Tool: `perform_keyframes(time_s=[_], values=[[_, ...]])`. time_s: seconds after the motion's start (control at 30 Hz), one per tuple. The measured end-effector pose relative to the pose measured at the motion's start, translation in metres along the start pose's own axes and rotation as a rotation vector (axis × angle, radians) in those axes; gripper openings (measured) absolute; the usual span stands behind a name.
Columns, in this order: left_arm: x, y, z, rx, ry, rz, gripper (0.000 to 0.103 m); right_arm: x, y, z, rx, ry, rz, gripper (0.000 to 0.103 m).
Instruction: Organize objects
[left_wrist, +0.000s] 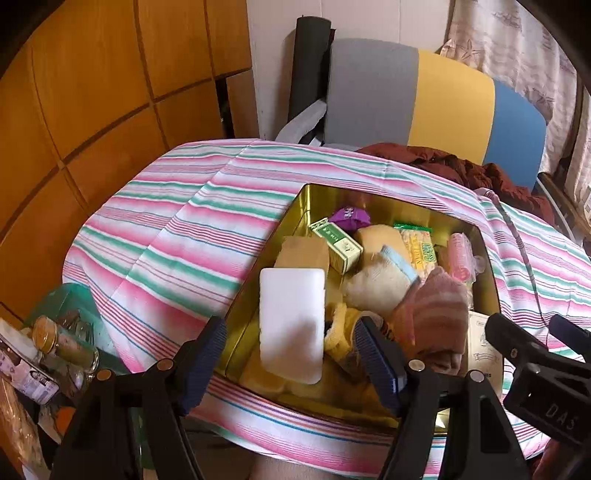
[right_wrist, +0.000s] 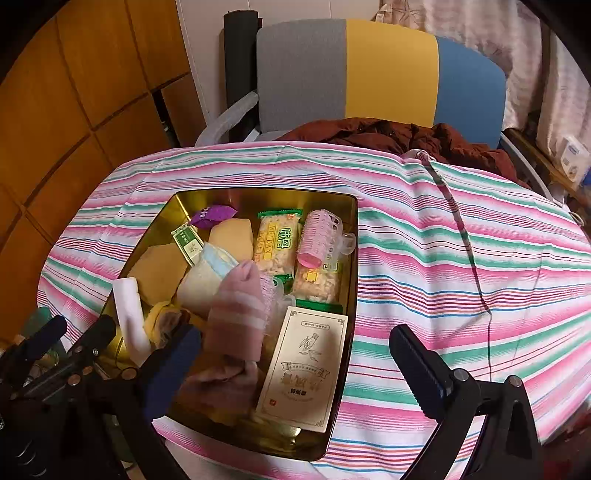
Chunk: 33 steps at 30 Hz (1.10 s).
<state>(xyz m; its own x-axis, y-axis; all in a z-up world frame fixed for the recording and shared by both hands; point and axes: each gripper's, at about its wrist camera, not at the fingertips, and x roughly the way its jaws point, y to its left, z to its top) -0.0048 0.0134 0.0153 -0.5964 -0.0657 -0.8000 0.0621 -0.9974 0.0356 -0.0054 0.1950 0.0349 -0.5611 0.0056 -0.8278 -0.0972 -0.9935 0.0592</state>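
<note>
A gold tin (right_wrist: 343, 236) sits on the striped cloth (right_wrist: 461, 258), packed with a white block (left_wrist: 291, 325), socks (right_wrist: 236, 317), snack bars (right_wrist: 275, 243), a pink roller (right_wrist: 319, 238) and a card box (right_wrist: 306, 369). The left gripper (left_wrist: 291, 354) and right gripper (right_wrist: 295, 354) both hover wide open and empty over the tin.

My left wrist view looks steeply down from the near left, close over the gold tin (left_wrist: 295, 206) on the striped tabletop (left_wrist: 166, 236). My right wrist view sits just to its right, equally close. Both share the tin, tabletop and the far chair (right_wrist: 388, 66).
</note>
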Motion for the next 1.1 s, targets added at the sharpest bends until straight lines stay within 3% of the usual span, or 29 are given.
perform_keyframes(time_s=[0.2, 1.1], values=[[-0.003, 0.0, -0.001, 0.009, 0.005, 0.021, 0.072, -0.001, 0.005, -0.003, -0.007, 0.0, -0.016, 0.103], [-0.003, 0.002, -0.001, -0.004, 0.05, -0.019, 0.068, 0.0, 0.001, -0.001, -0.011, -0.03, -0.129, 0.103]])
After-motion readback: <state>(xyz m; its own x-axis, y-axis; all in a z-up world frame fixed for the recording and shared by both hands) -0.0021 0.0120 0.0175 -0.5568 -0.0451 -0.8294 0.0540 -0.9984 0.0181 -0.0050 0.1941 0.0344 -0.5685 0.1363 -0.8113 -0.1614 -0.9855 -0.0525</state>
